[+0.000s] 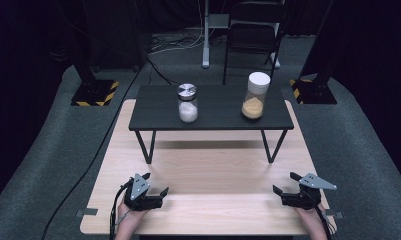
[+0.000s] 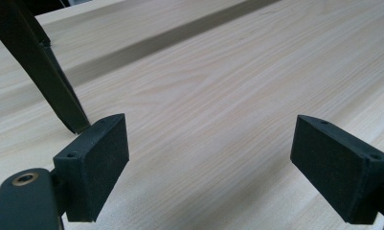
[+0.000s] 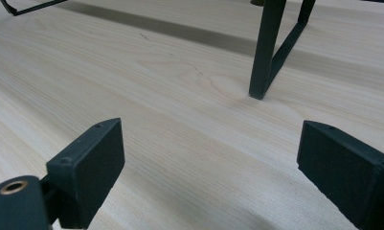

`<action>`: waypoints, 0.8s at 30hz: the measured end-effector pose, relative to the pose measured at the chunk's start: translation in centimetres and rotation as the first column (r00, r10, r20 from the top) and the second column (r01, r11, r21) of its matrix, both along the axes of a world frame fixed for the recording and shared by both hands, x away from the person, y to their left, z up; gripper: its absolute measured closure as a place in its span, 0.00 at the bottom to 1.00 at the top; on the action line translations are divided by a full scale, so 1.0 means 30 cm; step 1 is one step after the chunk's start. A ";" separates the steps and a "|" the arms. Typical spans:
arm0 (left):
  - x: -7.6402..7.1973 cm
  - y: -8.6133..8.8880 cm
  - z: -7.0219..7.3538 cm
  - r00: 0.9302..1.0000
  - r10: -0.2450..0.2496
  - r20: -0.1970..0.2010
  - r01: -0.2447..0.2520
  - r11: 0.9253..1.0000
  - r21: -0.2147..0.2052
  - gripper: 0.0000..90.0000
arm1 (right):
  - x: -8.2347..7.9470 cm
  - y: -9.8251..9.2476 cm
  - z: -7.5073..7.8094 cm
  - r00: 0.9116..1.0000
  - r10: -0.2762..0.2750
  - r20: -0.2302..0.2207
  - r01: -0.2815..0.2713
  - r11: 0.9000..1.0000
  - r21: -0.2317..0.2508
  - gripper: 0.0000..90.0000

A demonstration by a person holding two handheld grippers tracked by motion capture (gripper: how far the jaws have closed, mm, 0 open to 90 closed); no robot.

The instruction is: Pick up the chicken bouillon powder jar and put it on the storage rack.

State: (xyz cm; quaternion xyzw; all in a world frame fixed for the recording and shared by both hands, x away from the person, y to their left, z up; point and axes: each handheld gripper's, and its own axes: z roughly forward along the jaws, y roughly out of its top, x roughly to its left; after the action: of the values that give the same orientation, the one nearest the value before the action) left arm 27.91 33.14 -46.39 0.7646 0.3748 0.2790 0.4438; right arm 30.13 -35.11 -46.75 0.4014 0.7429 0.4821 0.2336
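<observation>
Grippers parked wide and empty at the near edge, jars well ahead on the shelf.

Your left gripper (image 1: 155, 184) and right gripper (image 1: 284, 183) both sit low over the wooden table (image 1: 213, 170), jaws spread wide with only bare wood between the pads. Outward from them, the black riser shelf (image 1: 153, 117) stands across the far half of the table, well apart from both grippers. On it stand two upright jars: the silver-lidded jar (image 1: 187, 103) of white grains lies ahead of your left gripper, slightly to its right; the white-lidded jar (image 1: 254, 96) of tan powder lies ahead of your right gripper, slightly to its left. Each hand looks nearer its own jar, so I judge you reach forward and up.
</observation>
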 end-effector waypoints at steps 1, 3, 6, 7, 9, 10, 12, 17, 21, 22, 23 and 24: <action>0.000 0.000 0.000 1.000 0.000 0.000 0.000 1.000 0.000 0.14 | 0.000 0.000 0.000 1.000 0.000 0.000 0.000 1.000 0.000 0.09; 0.000 0.000 0.000 1.000 0.000 0.001 0.000 1.000 0.001 0.14 | 0.000 0.001 0.001 1.000 0.001 -0.001 -0.001 1.000 -0.004 0.09; -0.001 -0.001 0.000 1.000 -0.001 0.001 0.001 1.000 0.002 0.14 | 0.002 0.006 0.005 1.000 0.004 -0.004 -0.004 1.000 -0.015 0.09; -0.001 -0.001 0.000 1.000 -0.001 0.001 0.001 1.000 0.002 0.14 | 0.002 0.006 0.004 1.000 0.004 -0.004 -0.004 1.000 -0.013 0.09; -0.001 -0.001 0.000 1.000 0.000 0.000 0.000 1.000 0.002 0.14 | 0.001 0.005 0.004 1.000 0.003 -0.004 -0.003 1.000 -0.010 0.09; -0.002 -0.002 0.000 1.000 0.002 -0.001 -0.002 1.000 0.000 0.14 | 0.002 0.002 0.003 1.000 0.002 -0.005 -0.002 1.000 -0.007 0.09; -0.002 -0.002 0.001 1.000 -0.001 -0.001 0.001 1.000 0.003 0.14 | 0.003 0.002 0.005 1.000 0.001 -0.009 -0.001 1.000 -0.007 0.09; -0.002 -0.001 0.000 1.000 0.001 -0.003 -0.001 1.000 -0.003 0.14 | 0.002 -0.001 0.004 1.000 -0.005 -0.010 0.005 1.000 -0.002 0.09; 0.000 0.000 0.001 1.000 -0.001 -0.003 0.001 1.000 -0.001 0.14 | 0.001 0.002 0.005 1.000 -0.005 -0.009 0.005 1.000 -0.008 0.09; 0.000 0.001 0.001 1.000 -0.001 -0.004 0.001 1.000 -0.002 0.14 | 0.001 0.002 0.005 1.000 -0.005 -0.009 0.005 1.000 -0.008 0.09; 0.000 0.001 0.001 1.000 -0.001 -0.004 0.001 1.000 -0.002 0.14 | 0.001 0.002 0.005 1.000 -0.005 -0.010 0.005 1.000 -0.008 0.09; 0.000 0.000 0.001 1.000 -0.001 -0.004 0.001 1.000 -0.001 0.14 | 0.002 0.001 0.005 1.000 -0.005 -0.011 0.005 1.000 -0.007 0.09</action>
State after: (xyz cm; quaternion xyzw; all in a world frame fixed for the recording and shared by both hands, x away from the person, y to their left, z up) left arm 27.90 33.15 -46.36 0.7650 0.3754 0.2771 0.4439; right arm 30.18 -35.07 -46.59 0.4049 0.7448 0.4768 0.2322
